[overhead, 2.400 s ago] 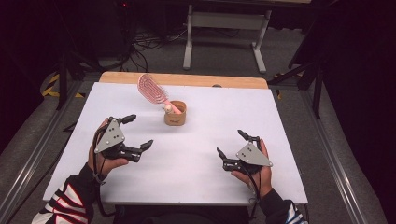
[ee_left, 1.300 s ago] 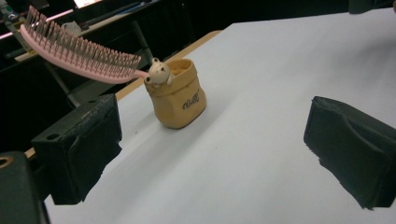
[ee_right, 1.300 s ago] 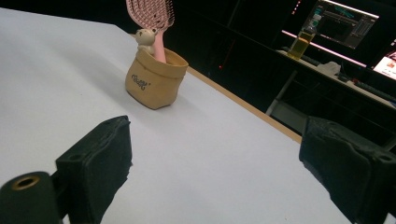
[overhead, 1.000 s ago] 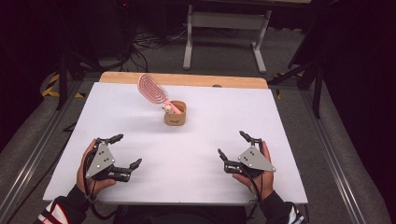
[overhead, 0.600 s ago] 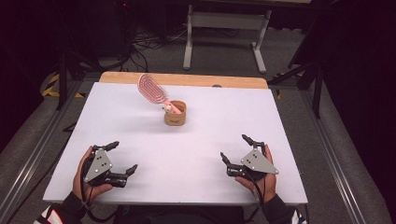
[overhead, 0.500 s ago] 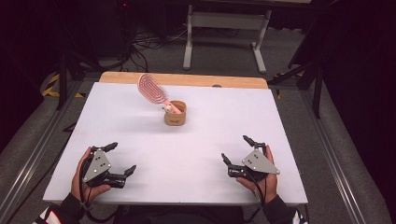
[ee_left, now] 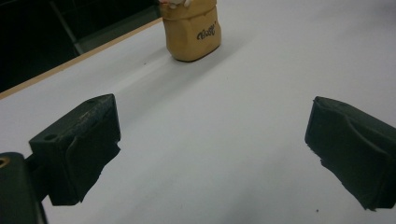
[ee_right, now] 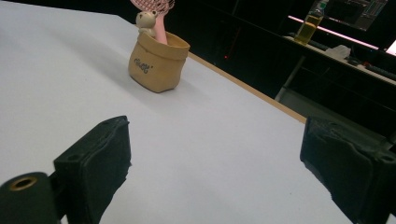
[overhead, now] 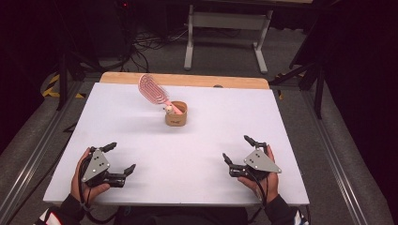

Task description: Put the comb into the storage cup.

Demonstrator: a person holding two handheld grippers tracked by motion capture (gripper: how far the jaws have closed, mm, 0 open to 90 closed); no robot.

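A big white table [overhead: 187, 140] stands in a dark room. Along its far edge runs a strip of light wood [overhead: 187, 79]. Behind the table the floor [overhead: 225, 61] is grey, and a grey metal stand [overhead: 225, 28] rises from it. Black cables [overhead: 145, 40] lie on the floor near the stand.

A small tan pot [overhead: 176, 114] sits on the far middle of the table. A pink hairbrush [overhead: 152, 89] stands in it and leans to the left.

The left gripper [overhead: 117, 159] lies near the front left edge, jaws wide apart and holding nothing. The right gripper [overhead: 239, 150] lies near the front right edge, jaws wide apart and holding nothing too. Both are well apart from the pot.

A yellow bottle [ee_right: 312, 22] stands on a far shelf.
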